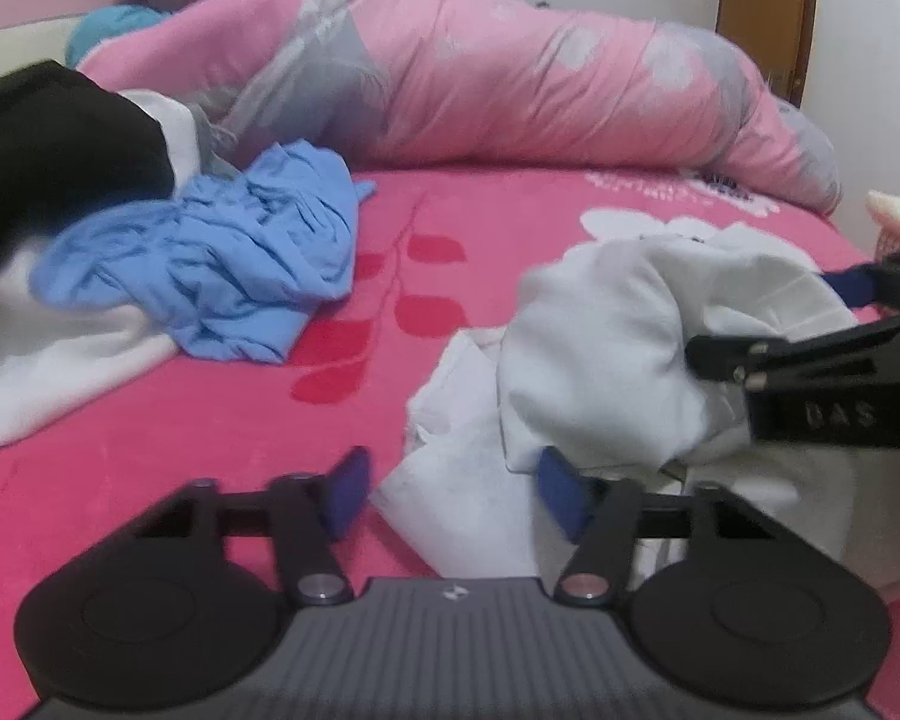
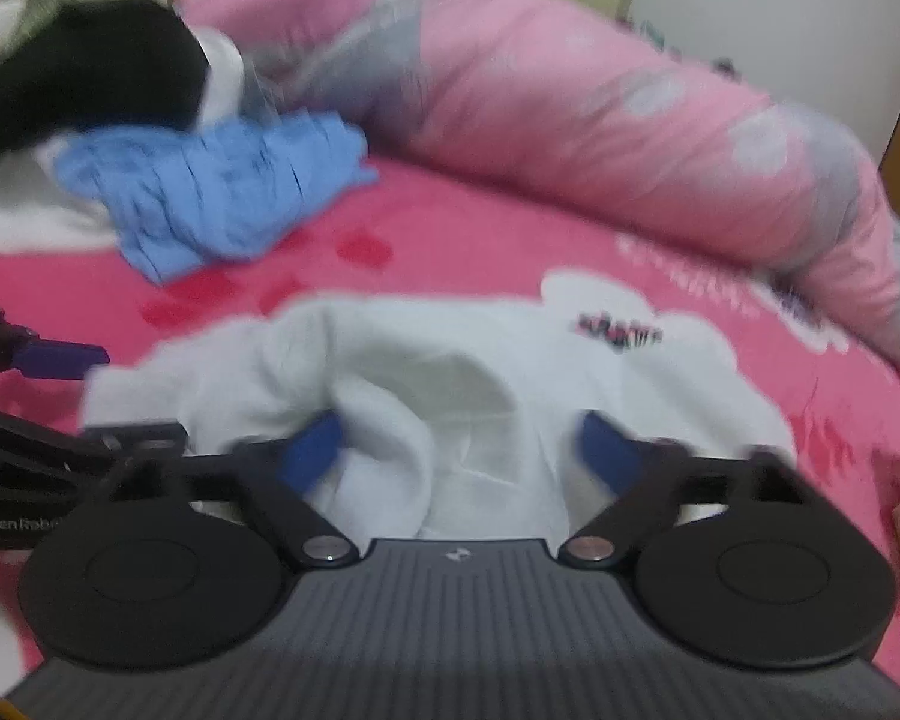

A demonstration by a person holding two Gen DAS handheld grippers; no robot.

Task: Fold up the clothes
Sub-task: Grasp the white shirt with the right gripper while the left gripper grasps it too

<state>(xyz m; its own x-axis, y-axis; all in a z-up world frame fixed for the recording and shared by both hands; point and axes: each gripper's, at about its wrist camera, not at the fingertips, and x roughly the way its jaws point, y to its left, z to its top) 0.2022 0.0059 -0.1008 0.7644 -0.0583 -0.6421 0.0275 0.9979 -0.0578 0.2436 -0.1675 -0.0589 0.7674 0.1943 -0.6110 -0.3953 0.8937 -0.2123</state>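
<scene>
A crumpled white garment [image 1: 600, 360] lies on the pink bed; it also shows in the right wrist view [image 2: 450, 396], with a small dark print on it. My left gripper [image 1: 453, 495] is open, its blue pads astride the garment's near edge. My right gripper [image 2: 465, 450] is open over the bunched cloth, a fold between its fingers. The right gripper shows from the side in the left wrist view [image 1: 810, 330]. The left gripper shows at the left edge of the right wrist view [image 2: 36, 402].
A crumpled blue garment [image 1: 222, 258] lies at the left beside a black garment [image 1: 54, 150] and white cloth [image 1: 42, 360]. A rolled pink and grey quilt [image 1: 540, 78] runs along the back of the bed sheet [image 1: 210, 420].
</scene>
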